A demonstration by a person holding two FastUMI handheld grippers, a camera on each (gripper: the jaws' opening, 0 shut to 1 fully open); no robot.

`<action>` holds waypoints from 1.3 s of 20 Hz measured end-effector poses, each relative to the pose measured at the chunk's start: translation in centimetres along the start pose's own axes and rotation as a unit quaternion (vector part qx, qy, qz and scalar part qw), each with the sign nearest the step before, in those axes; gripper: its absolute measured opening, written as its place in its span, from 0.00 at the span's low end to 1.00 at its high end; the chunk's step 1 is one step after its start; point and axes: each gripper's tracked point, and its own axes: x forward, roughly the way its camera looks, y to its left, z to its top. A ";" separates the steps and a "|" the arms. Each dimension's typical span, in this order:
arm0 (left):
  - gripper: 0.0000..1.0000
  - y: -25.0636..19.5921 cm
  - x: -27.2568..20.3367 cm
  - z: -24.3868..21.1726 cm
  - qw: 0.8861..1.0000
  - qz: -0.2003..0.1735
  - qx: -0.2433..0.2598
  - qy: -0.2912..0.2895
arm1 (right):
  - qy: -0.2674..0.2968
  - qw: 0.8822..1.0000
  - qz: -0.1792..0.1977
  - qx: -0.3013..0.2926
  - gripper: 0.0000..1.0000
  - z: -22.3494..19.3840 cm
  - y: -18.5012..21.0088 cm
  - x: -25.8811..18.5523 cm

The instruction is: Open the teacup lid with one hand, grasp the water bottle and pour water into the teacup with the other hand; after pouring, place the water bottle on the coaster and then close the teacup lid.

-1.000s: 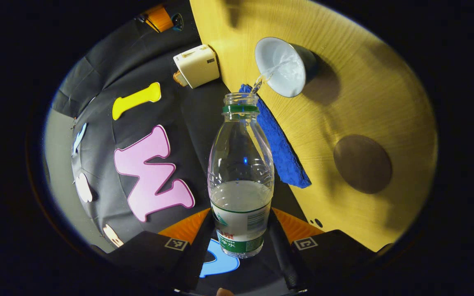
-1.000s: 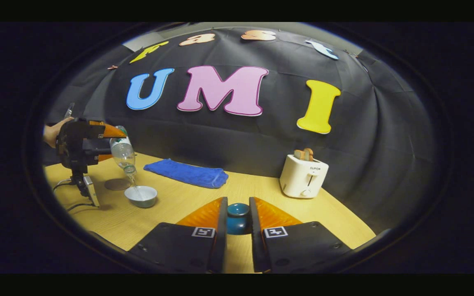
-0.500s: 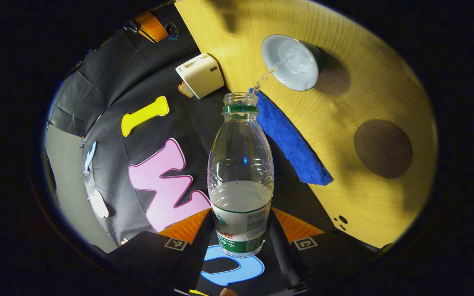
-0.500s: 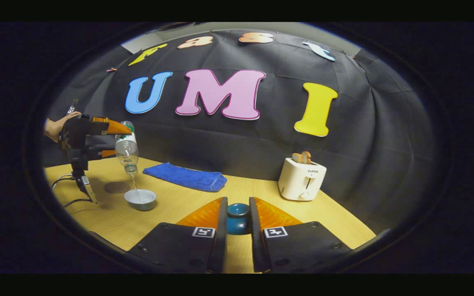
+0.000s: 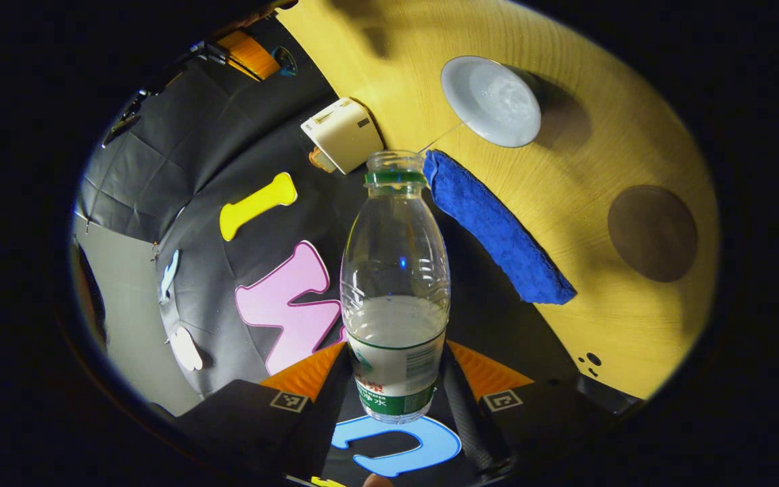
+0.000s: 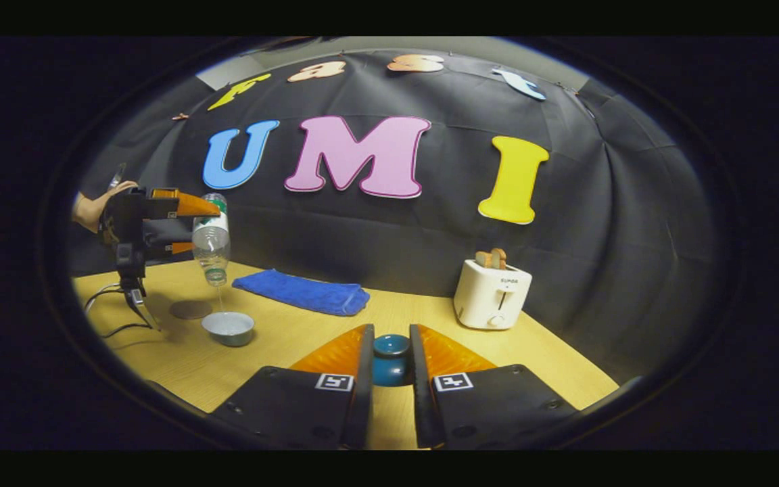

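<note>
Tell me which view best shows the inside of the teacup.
The left gripper view: it looks down into the teacup, showing the water inside. The right gripper view shows the cup far off from the side, its inside barely visible.

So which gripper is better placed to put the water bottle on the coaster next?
Left, probably: the left gripper is shut on the water bottle, and the coaster lies near the teacup. The right gripper holds the lid.

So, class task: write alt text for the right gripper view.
The right tongs clamp a teacup lid above the wooden table. Far left, the left tongs tip a water bottle, neck down, over an open teacup beside a coaster.
</note>
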 end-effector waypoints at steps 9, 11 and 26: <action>0.78 -1.8 0.0 -0.8 0.999 -0.035 -0.035 0.016 | -0.002 1.000 0.001 0.004 0.33 0.3 0.4 0.1; 0.79 -3.8 -0.3 -1.3 0.993 -0.068 -0.094 0.029 | -0.001 1.000 0.003 0.007 0.29 0.5 0.8 0.1; 0.77 -4.2 -6.8 -3.4 0.675 -0.095 -0.727 0.080 | -0.009 0.999 0.035 -0.003 0.33 2.7 6.5 1.2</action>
